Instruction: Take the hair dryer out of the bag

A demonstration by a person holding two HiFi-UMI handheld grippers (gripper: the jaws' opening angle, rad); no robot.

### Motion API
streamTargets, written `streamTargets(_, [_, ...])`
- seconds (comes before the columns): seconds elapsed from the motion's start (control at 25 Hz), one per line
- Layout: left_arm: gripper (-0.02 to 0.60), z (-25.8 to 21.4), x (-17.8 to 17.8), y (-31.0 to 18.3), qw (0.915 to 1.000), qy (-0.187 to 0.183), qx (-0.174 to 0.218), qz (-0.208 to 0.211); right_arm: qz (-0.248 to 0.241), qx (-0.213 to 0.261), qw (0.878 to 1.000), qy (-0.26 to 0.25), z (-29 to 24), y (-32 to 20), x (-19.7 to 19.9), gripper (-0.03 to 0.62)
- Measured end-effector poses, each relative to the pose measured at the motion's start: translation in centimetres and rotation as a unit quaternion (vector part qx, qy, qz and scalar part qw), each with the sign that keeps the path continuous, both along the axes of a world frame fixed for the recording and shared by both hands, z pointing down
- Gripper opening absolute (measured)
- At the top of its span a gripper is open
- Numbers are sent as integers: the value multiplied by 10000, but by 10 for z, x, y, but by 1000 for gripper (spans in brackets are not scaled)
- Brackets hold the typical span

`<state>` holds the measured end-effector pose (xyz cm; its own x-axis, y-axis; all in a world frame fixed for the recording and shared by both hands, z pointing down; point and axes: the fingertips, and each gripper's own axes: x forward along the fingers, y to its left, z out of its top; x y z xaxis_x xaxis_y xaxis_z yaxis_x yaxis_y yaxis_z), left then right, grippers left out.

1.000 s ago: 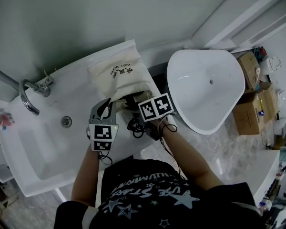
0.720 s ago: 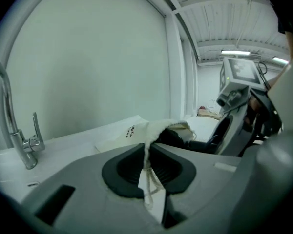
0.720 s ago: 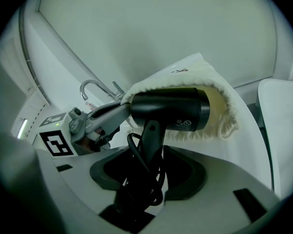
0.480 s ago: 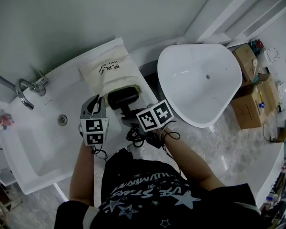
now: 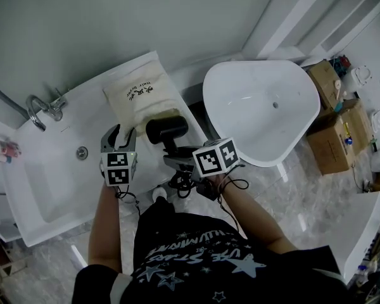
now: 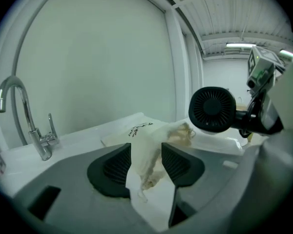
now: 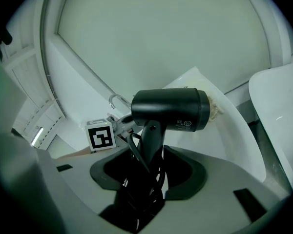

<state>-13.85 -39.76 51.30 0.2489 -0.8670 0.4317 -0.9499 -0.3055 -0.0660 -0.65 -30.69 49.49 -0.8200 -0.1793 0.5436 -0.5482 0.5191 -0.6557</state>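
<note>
The cream cloth bag (image 5: 136,97) lies flat on the sink counter. My right gripper (image 5: 177,160) is shut on the handle and looped cord of the black hair dryer (image 5: 166,130), which is lifted clear of the bag's mouth. In the right gripper view the dryer (image 7: 171,109) stands above my right gripper (image 7: 147,152). My left gripper (image 5: 120,133) is at the bag's near corner. Its jaws have just been opening, and in the left gripper view a loose fold of the bag (image 6: 136,130) still lies between them at my left gripper (image 6: 146,150). The dryer's rear grille (image 6: 212,108) shows at the right.
A chrome faucet (image 5: 41,106) and the sink bowl (image 5: 44,176) are to the left of the bag. A large white tub (image 5: 259,113) stands to the right, with cardboard boxes (image 5: 332,132) beyond it. The dryer's cord (image 5: 180,182) hangs below the right gripper.
The right gripper has drawn the hair dryer out of the bag's mouth, back towards me and upward. The bag has settled flatter. The left gripper has stayed by the bag's corner.
</note>
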Motion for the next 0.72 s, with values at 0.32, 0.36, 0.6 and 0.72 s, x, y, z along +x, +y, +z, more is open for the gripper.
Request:
streamTargets(0.32, [212, -47, 15, 58, 9983, 107, 513, -238, 258, 470, 9978, -378, -27, 27, 28, 199])
streamTargets(0.36, [212, -53, 19, 69, 9978, 147, 589, -264, 282, 523, 9973, -438, -30, 33, 31, 198])
streamTargets(0.6, [207, -82, 45, 143, 9937, 364, 995, -351, 405, 840, 9930, -726, -45, 76, 53, 199])
streamTargets(0.72, [170, -83, 52, 176, 9933, 385, 1011, -400, 414, 944, 9915, -797, -48, 94, 58, 199])
